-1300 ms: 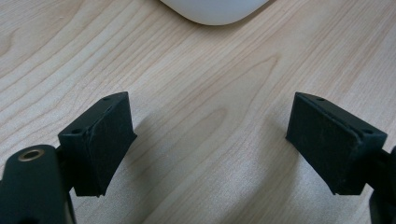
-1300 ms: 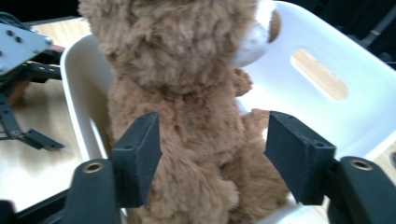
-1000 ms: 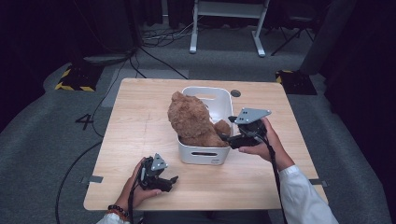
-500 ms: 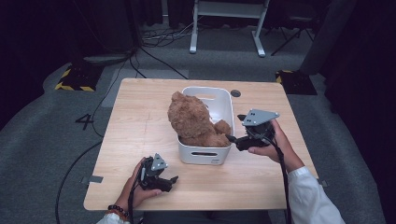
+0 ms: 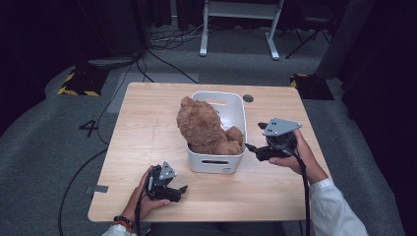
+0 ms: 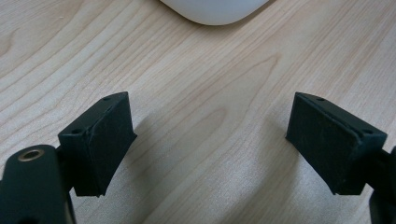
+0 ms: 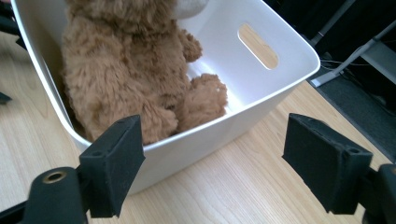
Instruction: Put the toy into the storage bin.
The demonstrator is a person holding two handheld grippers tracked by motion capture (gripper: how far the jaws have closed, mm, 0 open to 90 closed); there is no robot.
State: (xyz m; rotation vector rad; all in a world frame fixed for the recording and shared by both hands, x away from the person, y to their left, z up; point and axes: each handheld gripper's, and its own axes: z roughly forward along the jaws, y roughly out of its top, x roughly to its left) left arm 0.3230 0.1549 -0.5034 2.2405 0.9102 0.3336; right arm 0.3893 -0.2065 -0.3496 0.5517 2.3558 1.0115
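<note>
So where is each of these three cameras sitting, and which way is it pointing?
High view: above the person's side, looking forward and down on the table; both hands and grippers show.
Left gripper view: on the left gripper, facing low across the wood; open jaws.
Right gripper view: on the right gripper, facing the teddy bear; open jaws.
Shared: all three catch the white bin.

Looks like a lab/recording studio: dark curtains (image 5: pixel 44 29) all round, grey carpet (image 5: pixel 44 147) w/ cables (image 5: pixel 162 46) & hazard tape (image 5: pixel 76 91), a taped "4" (image 5: pixel 91 128), one wood desk (image 5: pixel 147 128), equipment stand (image 5: pixel 238 22) behind.
</note>
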